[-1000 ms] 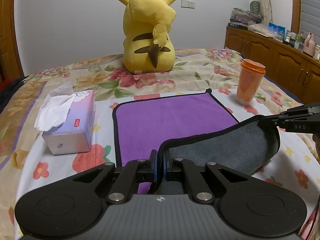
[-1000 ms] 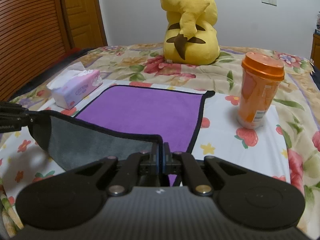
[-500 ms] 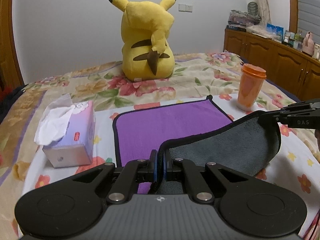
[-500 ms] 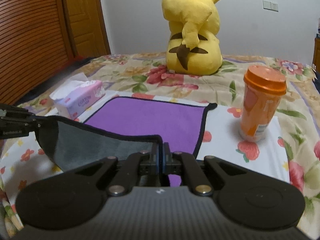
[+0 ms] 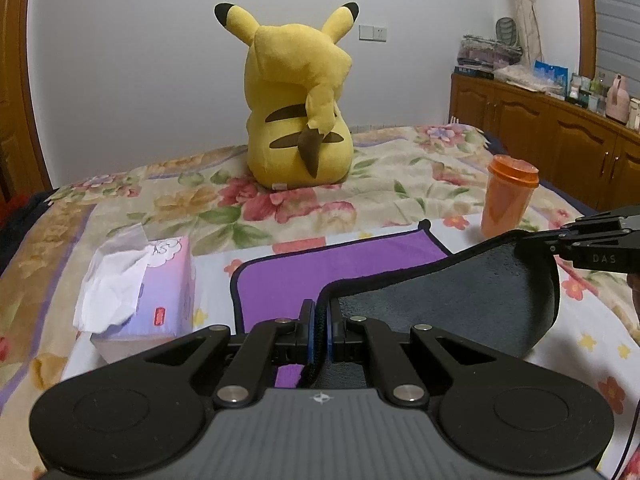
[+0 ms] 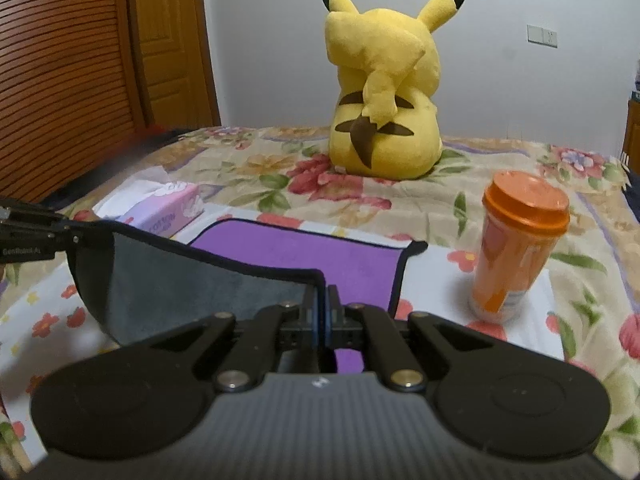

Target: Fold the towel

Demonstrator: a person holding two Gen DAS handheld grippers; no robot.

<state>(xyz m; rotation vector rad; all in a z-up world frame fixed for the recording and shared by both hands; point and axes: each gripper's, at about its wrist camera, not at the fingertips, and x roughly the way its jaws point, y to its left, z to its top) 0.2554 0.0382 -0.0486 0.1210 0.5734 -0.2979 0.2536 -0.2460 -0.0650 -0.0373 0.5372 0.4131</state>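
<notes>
A towel, purple on top and grey underneath, with a dark hem, lies on the bed. Its far half rests flat; its near edge is lifted so the grey underside faces me. My left gripper is shut on the near left corner. My right gripper is shut on the near right corner. Each gripper shows in the other's view, the right gripper at the right edge and the left gripper at the left edge, holding the hem taut between them.
A yellow Pikachu plush sits at the back of the floral bedspread. A tissue box stands left of the towel. An orange lidded cup stands right of it. A wooden cabinet lines the right wall.
Both grippers have risen and carried the towel's near edge up and forward. Less of the flat purple half shows now.
</notes>
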